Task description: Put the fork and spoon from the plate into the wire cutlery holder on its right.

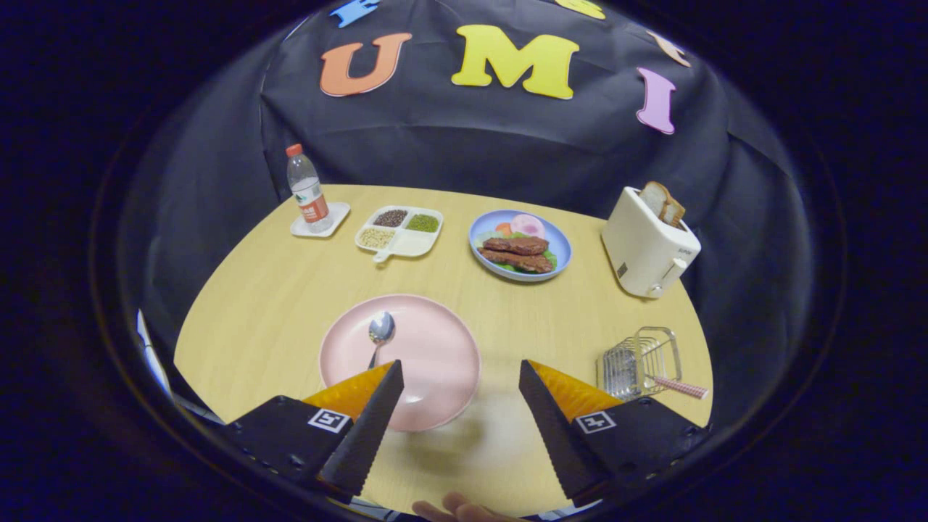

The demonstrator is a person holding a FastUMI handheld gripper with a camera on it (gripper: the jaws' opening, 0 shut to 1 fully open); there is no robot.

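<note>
While the gripper (460, 373) hovers with jaws apart, empty, a metal spoon (379, 332) lies on the round pink plate (435, 348); the wire cutlery holder (641, 361) sits rightward on the pale wooden surface (275, 290), black cloth behind.

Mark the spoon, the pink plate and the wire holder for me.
spoon (380, 328): gripper view, on its bowl, ahead of the open claw.
pink plate (435, 348): gripper view, on bare surface right of the spoon.
wire holder (638, 361): gripper view, on its wire side wall.
</note>
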